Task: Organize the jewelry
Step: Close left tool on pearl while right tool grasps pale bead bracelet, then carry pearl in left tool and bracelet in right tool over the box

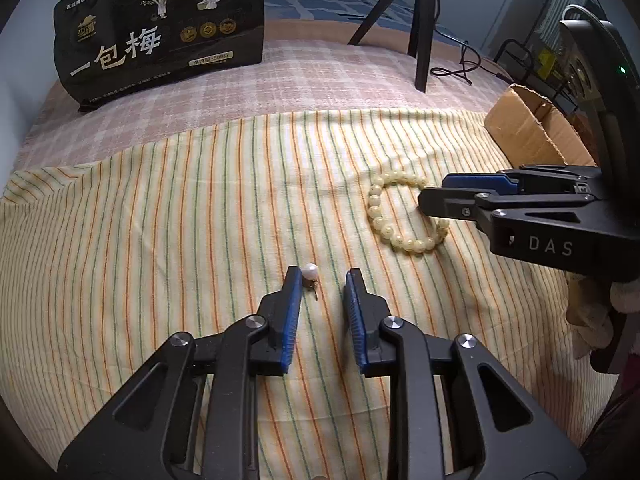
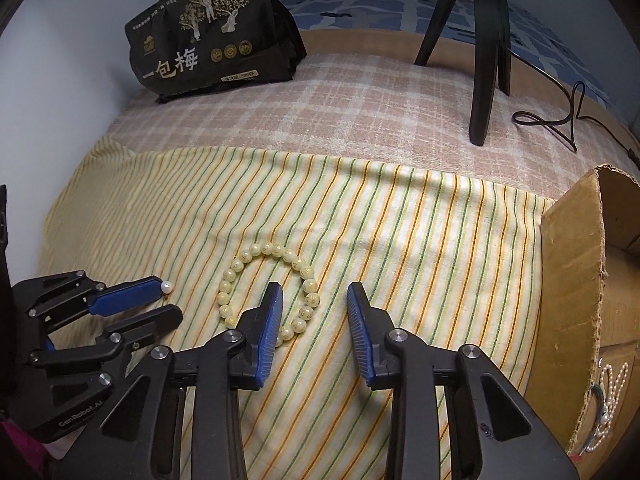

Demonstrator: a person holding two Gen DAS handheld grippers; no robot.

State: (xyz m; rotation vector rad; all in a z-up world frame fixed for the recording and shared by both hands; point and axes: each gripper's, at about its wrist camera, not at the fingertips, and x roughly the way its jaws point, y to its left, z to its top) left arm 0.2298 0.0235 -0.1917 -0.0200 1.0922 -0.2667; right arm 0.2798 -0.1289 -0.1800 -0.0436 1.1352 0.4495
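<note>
Left wrist view: the striped cloth [image 1: 180, 208] fills the middle of the frame, its far edge meeting a pink checked cover [image 1: 280, 76]; bare cloth lies to the left; a black snack bag [image 1: 160, 28] stands at upper left and tripod legs [image 1: 420, 28] at upper centre. A cardboard box [image 1: 536, 128] sits at right, its inside hidden. The left gripper [image 1: 322, 276] has its jaws spread, a pearl earring [image 1: 311, 271] just beside the left fingertip; the right gripper [image 1: 434, 194] enters from the right over a pale bead bracelet [image 1: 400, 216].

Right wrist view: the right gripper [image 2: 316, 292] is spread wide, its left finger overlapping the bracelet [image 2: 268, 288] ring; the box [image 2: 576, 300] at right holds a pearl strand [image 2: 608, 396]; the left gripper [image 2: 170, 300] sits at lower left, pearl [image 2: 166, 287] at its tip.
</note>
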